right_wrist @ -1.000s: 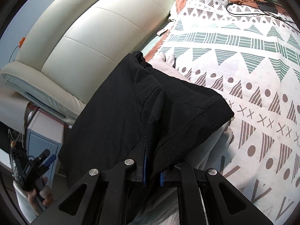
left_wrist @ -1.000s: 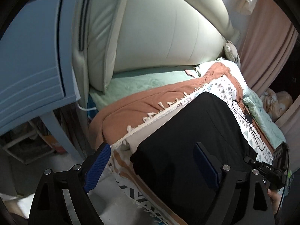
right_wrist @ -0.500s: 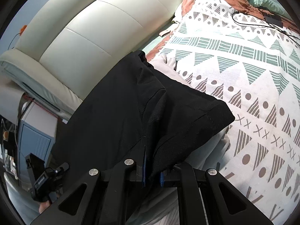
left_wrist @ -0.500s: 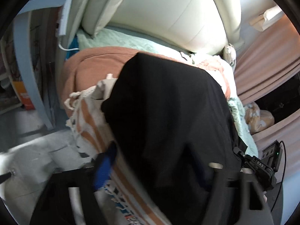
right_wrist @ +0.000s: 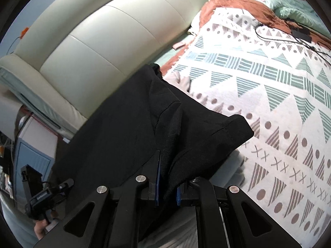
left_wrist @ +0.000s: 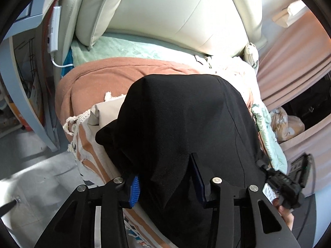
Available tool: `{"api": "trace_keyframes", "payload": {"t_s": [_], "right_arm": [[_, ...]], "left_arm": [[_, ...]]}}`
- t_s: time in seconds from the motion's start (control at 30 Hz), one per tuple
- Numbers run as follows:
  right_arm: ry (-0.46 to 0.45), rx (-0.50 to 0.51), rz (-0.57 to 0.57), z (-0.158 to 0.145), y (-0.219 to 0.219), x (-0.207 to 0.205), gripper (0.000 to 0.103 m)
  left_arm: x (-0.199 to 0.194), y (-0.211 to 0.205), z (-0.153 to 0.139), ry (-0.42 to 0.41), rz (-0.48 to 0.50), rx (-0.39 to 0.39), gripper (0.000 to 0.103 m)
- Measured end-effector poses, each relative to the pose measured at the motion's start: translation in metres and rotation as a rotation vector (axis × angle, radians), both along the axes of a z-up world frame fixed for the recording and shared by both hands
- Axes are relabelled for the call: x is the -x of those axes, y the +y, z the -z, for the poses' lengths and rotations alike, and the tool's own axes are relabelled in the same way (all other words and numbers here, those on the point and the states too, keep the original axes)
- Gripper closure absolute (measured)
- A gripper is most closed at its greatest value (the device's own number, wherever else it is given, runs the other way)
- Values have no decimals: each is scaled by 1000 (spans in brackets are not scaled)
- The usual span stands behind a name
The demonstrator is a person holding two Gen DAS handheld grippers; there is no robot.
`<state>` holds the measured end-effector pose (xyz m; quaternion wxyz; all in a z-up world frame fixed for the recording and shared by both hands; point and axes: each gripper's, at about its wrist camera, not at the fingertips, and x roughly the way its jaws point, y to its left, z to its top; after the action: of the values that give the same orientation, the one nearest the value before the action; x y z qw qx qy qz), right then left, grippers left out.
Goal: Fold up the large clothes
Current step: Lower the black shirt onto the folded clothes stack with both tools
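While the right gripper [right_wrist: 166,183] pinches one near corner of the black garment [left_wrist: 186,124] lying on the patterned blanket [right_wrist: 269,95], the left gripper [left_wrist: 165,183] has just been closing, half-narrowed, around the other corner, probably to lift both for a fold.

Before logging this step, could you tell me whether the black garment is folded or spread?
Folded: the black garment lies doubled over itself in layers.

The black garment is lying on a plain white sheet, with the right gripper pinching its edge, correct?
Not plain white. The right wrist view shows the black garment on a patterned blanket with green and brown triangles, dots and crosses. The right gripper does pinch its edge.
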<state>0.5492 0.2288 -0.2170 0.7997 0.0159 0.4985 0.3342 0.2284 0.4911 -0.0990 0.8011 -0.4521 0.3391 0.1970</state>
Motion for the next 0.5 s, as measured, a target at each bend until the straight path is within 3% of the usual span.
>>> {"api": "trace_keyframes", "payload": {"t_s": [0.13,0.3,0.4,0.43,0.47,0.5], "right_arm": [[41,-33,30,22,-14,-3,92],[48,-74,22,14,-20,9,92],[37,-48,-19,12,-17,15,92],[31,-28,-30,12,-17,17,90],[27,-1,-31,12,-17,17,87],[28,13,-30,12,-17,18,77]], "left_arm": [[-2,-2,0,7,8,-15,54],[6,3,-2,16,-17,-12,51],[16,7,-5,24,-28,-31,41],[22,8,-9,28,-38,-55,32],[29,9,-14,23,-43,-74,25],[35,9,-16,15,-46,-86,22]]}}
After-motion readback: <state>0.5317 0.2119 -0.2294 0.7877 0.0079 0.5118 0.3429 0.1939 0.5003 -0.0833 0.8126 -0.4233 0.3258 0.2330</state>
